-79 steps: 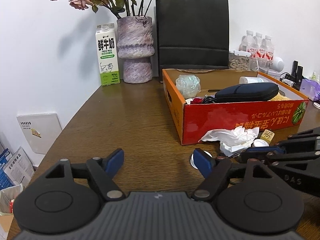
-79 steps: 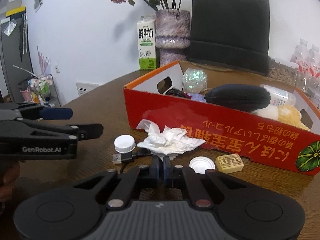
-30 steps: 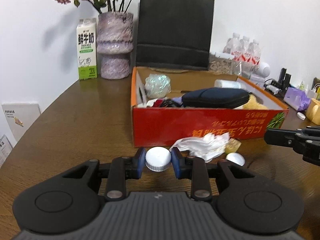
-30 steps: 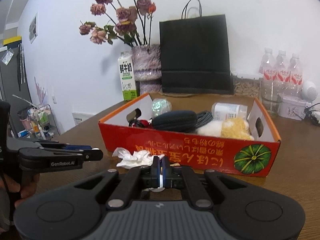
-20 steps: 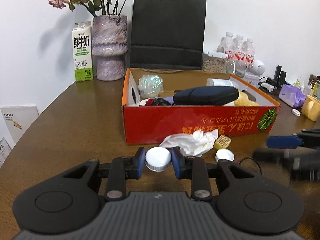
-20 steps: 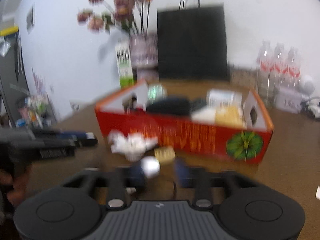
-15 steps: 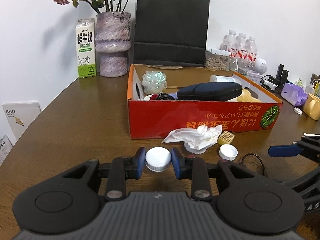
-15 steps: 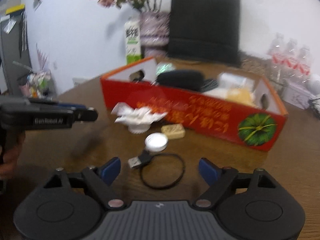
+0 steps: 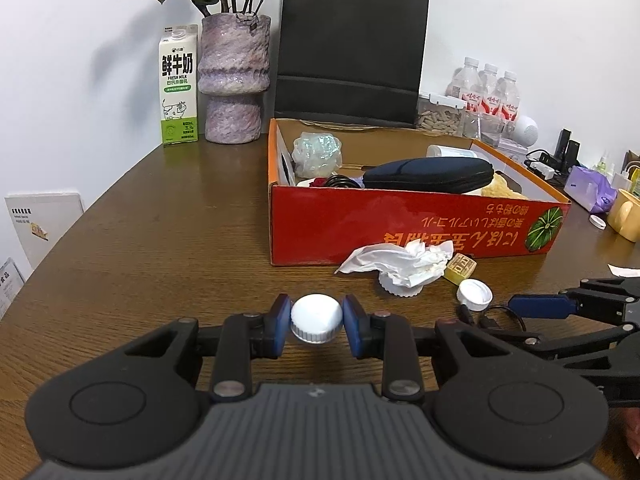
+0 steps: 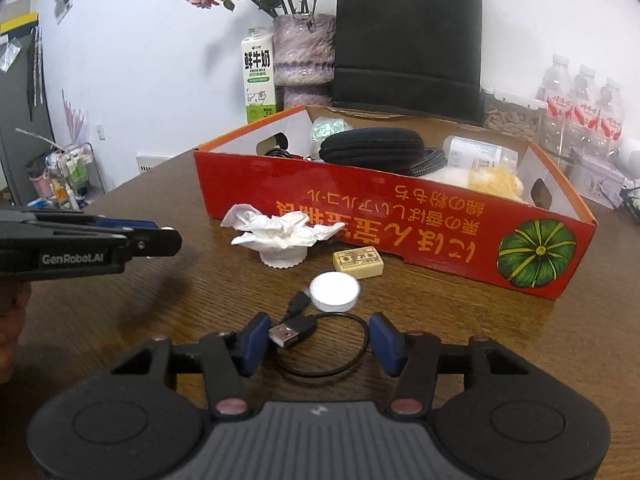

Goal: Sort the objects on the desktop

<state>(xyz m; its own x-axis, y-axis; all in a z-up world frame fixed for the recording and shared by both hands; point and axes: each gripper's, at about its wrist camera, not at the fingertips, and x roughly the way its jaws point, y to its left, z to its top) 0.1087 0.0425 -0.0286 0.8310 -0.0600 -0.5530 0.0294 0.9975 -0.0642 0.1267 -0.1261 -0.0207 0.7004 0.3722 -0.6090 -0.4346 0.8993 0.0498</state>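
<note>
My left gripper [image 9: 316, 320] is shut on a white bottle cap [image 9: 316, 318], held above the wooden table in front of the red cardboard box [image 9: 400, 232]. My right gripper [image 10: 320, 338] is open just above a black USB cable [image 10: 316, 340] coiled on the table. A second white cap [image 10: 335, 291], a small yellow block [image 10: 358, 264] and a crumpled white tissue [image 10: 280, 228] lie between the cable and the box [image 10: 400, 224]. The box holds a black case [image 9: 428, 174], a white bottle, a yellow plush and other items.
A milk carton [image 9: 179, 88], a purple vase with dried flowers [image 9: 234, 80] and a black paper bag [image 9: 348, 52] stand at the back. Water bottles [image 9: 486, 92], a yellow mug [image 9: 626, 216] and small clutter sit at the right.
My right gripper has opened and let go of the USB cable, which now lies on the table, and has come lower over it. My left gripper still holds the white cap.
</note>
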